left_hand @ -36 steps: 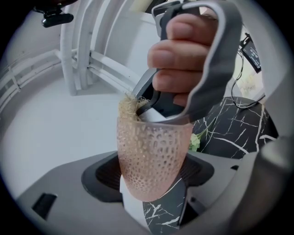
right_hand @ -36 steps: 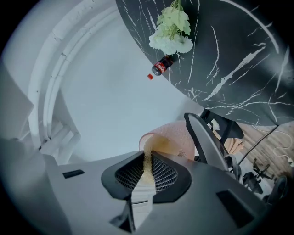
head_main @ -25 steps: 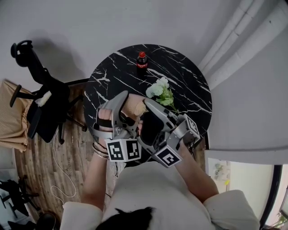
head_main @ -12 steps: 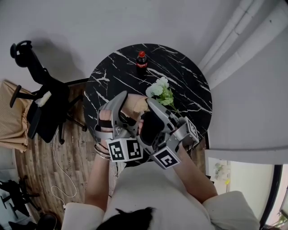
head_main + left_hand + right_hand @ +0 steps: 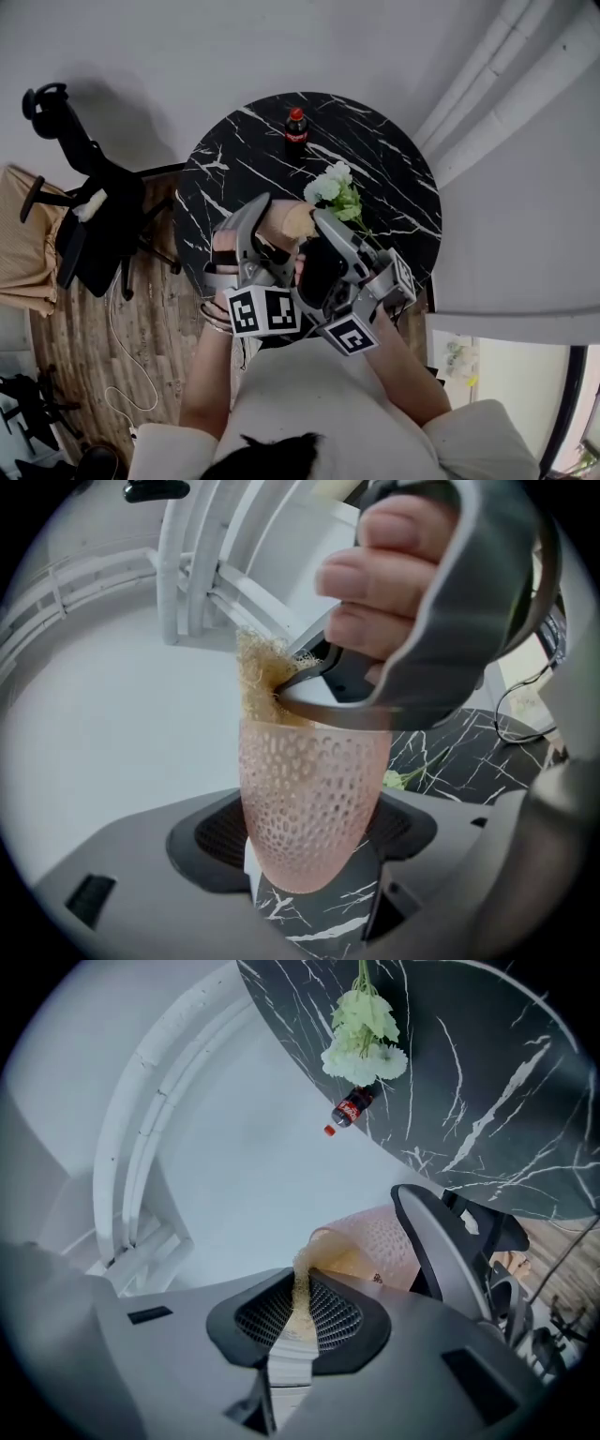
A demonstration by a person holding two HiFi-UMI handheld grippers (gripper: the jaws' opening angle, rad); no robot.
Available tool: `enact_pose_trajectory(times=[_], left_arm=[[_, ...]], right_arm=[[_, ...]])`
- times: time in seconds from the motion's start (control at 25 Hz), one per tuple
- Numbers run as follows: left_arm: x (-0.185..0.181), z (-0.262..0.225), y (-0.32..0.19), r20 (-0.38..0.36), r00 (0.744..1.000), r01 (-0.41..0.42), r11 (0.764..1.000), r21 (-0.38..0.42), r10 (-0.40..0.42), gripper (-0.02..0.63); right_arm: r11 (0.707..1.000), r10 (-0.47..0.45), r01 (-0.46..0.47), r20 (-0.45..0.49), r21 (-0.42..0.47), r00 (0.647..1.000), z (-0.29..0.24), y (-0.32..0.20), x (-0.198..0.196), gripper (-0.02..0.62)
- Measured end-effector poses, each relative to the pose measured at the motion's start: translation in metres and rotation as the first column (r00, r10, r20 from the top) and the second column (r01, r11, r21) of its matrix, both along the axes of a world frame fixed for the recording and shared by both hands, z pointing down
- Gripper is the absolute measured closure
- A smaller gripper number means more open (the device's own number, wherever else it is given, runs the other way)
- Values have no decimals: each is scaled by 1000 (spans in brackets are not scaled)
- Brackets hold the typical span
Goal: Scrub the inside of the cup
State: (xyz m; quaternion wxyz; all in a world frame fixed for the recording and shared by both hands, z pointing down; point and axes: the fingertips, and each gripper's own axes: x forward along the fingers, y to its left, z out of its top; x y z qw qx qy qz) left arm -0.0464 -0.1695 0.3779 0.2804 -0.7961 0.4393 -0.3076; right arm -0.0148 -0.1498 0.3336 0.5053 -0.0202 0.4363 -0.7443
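Observation:
A pink dimpled cup (image 5: 309,780) sits upright between the jaws of my left gripper (image 5: 314,844), which is shut on its lower part. A tan fibrous scrub pad (image 5: 257,675) pokes out over the cup's rim. My right gripper (image 5: 298,1314) is shut on that scrub pad (image 5: 302,1283), whose far end lies in the mouth of the cup (image 5: 375,1241). In the head view both grippers meet at the cup (image 5: 287,221) over the near side of the table, the left gripper (image 5: 270,231) on its left and the right gripper (image 5: 306,229) on its right.
The round black marble table (image 5: 394,187) carries a cola bottle (image 5: 296,127) at the back and a bunch of white flowers (image 5: 335,192) in the middle. A black office chair (image 5: 84,206) stands to the left on the wooden floor. White walls close in on the right.
Both grippers and the cup have drifted slightly to the right, and the left gripper has rolled a little. Both grips are unchanged.

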Motion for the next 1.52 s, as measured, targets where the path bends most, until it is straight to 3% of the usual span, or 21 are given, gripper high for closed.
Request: enact_pose_trajectory(times=[0.24, 0.72, 1.16, 1.36, 1.52], left_arm=[[10, 16, 2, -149, 989, -33, 987, -157, 9, 242], [10, 28, 5, -178, 984, -26, 979, -204, -11, 242], [3, 49, 16, -230, 972, -26, 958, -287, -42, 242], [-2, 52, 18, -295, 953, -32, 949, -315, -65, 242], [-14, 53, 17, -416, 900, -39, 928, -371, -129, 242]], right_arm=[[1000, -12, 12, -9, 4, 1000, 3, 13, 2, 540], [1000, -15, 15, 25, -2, 1000, -1, 23, 8, 540], [996, 12, -14, 17, 90, 1000, -20, 26, 24, 540], [993, 53, -49, -36, 106, 998, -16, 28, 37, 540], [989, 84, -73, -77, 132, 993, -18, 29, 48, 540]])
